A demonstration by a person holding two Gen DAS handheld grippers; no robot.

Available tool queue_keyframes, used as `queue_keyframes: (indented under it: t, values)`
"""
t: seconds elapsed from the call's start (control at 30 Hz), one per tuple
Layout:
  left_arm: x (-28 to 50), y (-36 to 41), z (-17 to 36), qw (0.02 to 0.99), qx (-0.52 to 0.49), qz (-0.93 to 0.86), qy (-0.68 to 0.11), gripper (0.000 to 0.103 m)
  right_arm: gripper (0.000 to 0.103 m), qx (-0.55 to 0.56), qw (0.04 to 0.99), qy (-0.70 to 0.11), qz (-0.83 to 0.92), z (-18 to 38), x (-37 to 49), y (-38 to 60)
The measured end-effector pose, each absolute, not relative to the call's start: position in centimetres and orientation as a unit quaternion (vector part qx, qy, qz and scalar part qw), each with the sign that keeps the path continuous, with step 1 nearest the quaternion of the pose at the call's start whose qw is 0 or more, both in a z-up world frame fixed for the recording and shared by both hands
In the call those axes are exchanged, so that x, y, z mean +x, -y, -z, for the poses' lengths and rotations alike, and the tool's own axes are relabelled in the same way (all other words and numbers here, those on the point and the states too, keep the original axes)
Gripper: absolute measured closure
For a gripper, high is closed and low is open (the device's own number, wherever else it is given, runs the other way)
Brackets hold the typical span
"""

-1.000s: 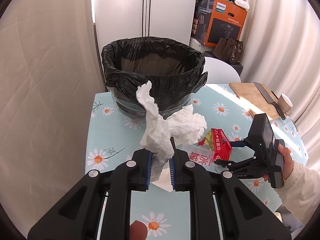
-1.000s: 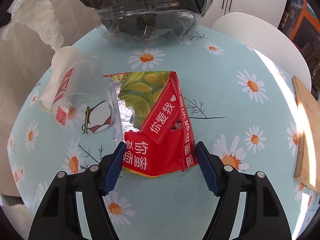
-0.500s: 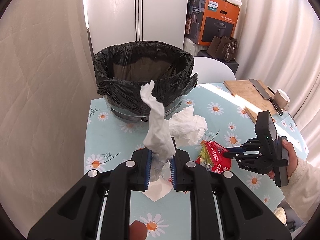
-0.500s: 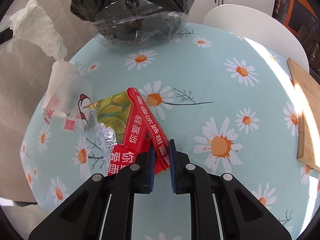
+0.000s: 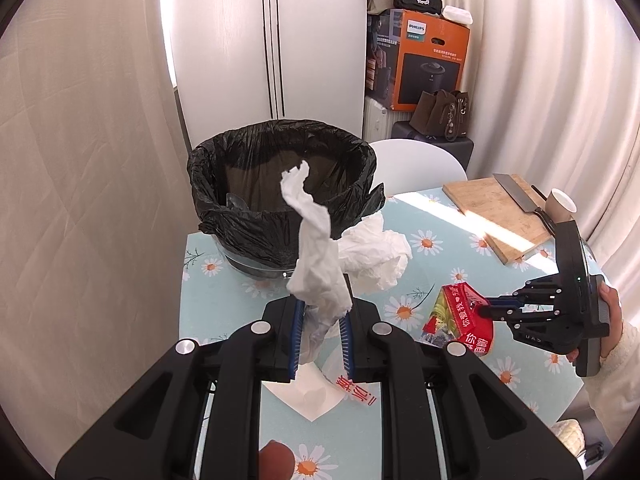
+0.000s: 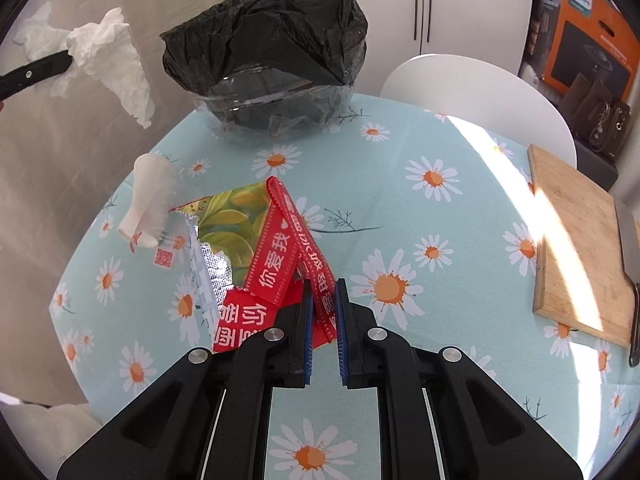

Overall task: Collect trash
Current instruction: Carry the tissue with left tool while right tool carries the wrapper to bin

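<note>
Daisy tablecloth (image 6: 460,240) below — left gripper (image 5: 320,332) clamping tissue (image 5: 316,256), right gripper (image 6: 323,316) pinching wrapper (image 6: 276,256) — both raised for bin (image 5: 280,184).

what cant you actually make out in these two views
- Bottom of the trash bin: left wrist view, the held tissue and the liner's folds hide it.
- Clear cup: left wrist view, mostly behind the left gripper.
- Knife: right wrist view, cut off by the picture's edge.
</note>
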State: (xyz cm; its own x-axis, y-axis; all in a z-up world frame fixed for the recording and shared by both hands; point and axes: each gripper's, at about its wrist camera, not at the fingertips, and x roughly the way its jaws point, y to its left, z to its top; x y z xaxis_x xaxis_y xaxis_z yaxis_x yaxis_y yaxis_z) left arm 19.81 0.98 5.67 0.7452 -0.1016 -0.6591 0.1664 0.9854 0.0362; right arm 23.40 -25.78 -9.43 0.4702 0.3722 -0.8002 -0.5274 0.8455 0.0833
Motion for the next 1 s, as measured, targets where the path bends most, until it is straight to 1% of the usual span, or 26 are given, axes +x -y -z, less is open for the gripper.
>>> queue_keyframes:
  t: [0.3,0.53,0.77,1.0]
  values:
    - [21.2,-0.6,-7.9,0.941,0.045,0.074,-0.328,0.086,0.094,-0.081,0.894,-0.332,-0.289,-0.5,23.7,24.7]
    - [22.6,-0.4,-9.2,0.944,0.064,0.078,-0.313,0.086,0.094,-0.064,0.911,-0.264,-0.309,-6.1,24.8,23.4]
    - [24.6,-1.0,-11.2,0.951,0.062,0.083,-0.292,0.086,0.093,-0.053,0.920,-0.231,-0.313,-8.5,26.8,22.0]
    - [27.1,-1.6,-12.1,0.952,0.069,0.078,-0.287,0.086,0.093,-0.035,0.915,-0.229,-0.330,-9.3,30.5,21.5]
